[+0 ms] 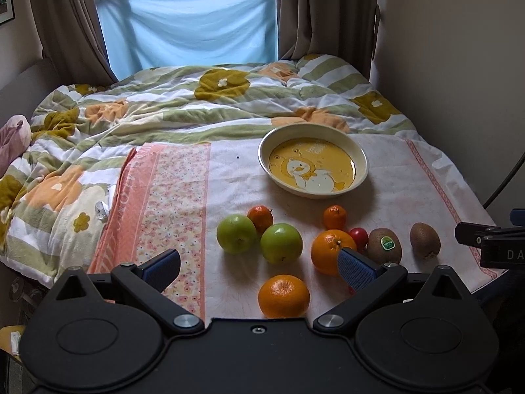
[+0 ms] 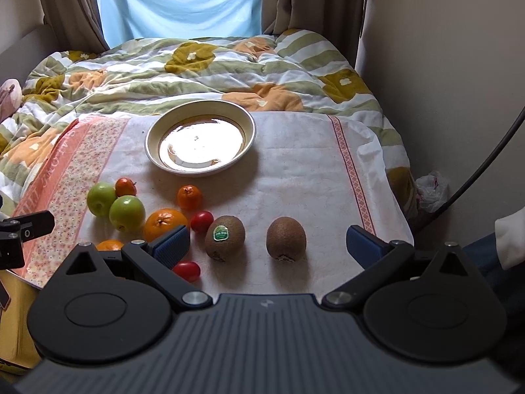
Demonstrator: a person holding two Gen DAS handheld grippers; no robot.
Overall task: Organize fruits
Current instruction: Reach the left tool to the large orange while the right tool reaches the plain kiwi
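Note:
A cream bowl [image 1: 361,154] with a yellow duck picture stands empty on a white cloth; it also shows in the right wrist view [image 2: 251,124]. In front of it lie two green apples [image 1: 236,233] [image 1: 281,243], two oranges [image 1: 331,251] [image 1: 283,295], two small tangerines [image 1: 260,218] [image 1: 334,217], red cherry tomatoes [image 2: 201,221] [image 2: 187,271] and two kiwis [image 2: 225,237] [image 2: 286,238]. My left gripper [image 1: 259,264] is open and empty above the near orange. My right gripper [image 2: 269,246] is open and empty, with both kiwis between its fingers.
The cloth [image 2: 311,170] lies on a bed with a flowered quilt [image 1: 183,105]. A wall [image 2: 452,65] runs along the right side. A cable [image 2: 485,164] and a plastic bag [image 2: 431,190] are at the right. Curtains and a window are at the back.

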